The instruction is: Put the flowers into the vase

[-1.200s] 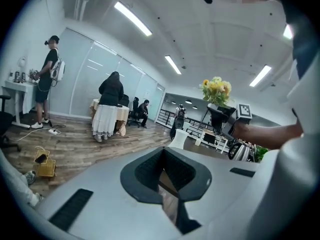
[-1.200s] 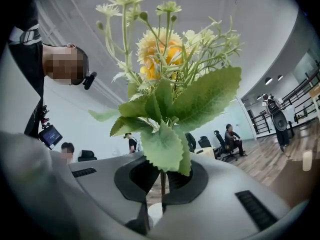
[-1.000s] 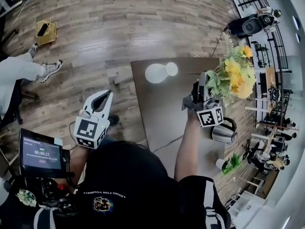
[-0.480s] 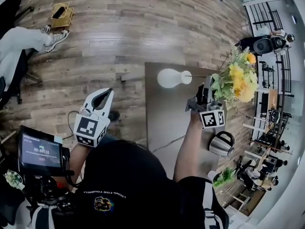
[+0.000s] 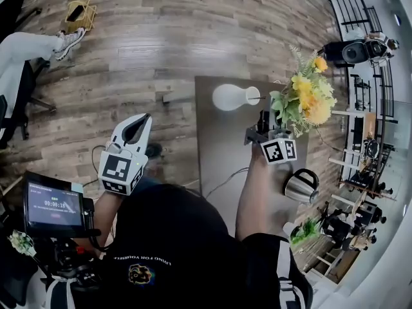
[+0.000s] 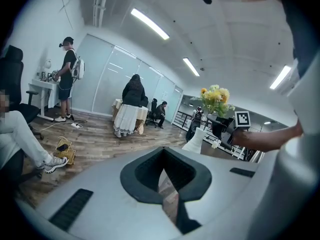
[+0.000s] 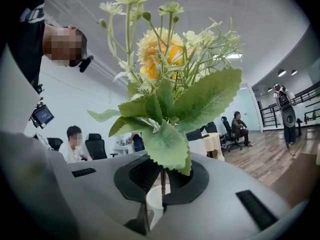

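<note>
Right gripper [image 5: 263, 125] clamped on the upright stem of the yellow artificial flowers with green leaves [image 5: 304, 98]. White bulbous vase [image 5: 228, 97] stands near, at its 11 o'clock. Left gripper [image 5: 134, 130] closed, empty, farther off.

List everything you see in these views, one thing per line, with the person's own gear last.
vase: one, white, on the table's far part
flowers: one bunch, yellow with green leaves, held above the table
table: one, dark brown, in front of the person
kettle: one, steel with a black handle, on the table's near right
potted plant: one, green in a white pot, nearer than the kettle
basket: one, yellow, on the wooden floor, far left
seated person: one, light trousers, far left
screen: one, black, lit, at the person's left
left tongs: white-grey, shut, empty, off the table's left side
right tongs: shut on the flowers' stem, over the table
</note>
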The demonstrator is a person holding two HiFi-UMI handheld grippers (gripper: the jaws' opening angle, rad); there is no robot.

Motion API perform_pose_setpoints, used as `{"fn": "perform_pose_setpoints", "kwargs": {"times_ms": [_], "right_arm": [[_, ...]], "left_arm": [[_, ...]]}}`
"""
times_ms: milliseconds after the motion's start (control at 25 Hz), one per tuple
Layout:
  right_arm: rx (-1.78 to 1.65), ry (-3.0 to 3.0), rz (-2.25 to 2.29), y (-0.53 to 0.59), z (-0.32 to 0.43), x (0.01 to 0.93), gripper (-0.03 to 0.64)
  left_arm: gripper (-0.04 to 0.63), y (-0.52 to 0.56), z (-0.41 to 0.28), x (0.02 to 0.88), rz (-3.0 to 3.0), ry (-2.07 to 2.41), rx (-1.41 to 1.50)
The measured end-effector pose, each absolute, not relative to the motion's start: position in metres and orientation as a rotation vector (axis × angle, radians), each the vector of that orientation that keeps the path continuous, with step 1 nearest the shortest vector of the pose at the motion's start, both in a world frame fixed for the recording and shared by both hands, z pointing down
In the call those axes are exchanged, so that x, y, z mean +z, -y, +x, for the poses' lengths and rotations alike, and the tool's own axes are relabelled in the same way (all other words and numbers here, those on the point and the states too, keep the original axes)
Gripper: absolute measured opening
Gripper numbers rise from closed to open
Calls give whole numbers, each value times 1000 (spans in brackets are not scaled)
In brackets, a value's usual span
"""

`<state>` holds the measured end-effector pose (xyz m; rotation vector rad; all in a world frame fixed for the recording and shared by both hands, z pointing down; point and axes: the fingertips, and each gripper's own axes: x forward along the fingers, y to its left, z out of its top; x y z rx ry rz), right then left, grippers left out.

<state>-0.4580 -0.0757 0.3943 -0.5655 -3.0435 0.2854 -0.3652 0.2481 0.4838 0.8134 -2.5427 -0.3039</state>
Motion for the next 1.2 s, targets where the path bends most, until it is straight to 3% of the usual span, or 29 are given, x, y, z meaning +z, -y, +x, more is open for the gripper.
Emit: {"fn": "perform_pose_setpoints", "kwargs": {"times_ms": [880,1200], "right_arm": [[139,2938,-448,68,-445,446,31],[122,2929,-418,68,-443,453,31]], "left_arm": [[6,-237,-363,484,860,2527,-283],[6,-185,-385,505,1139,2472,18]]}}
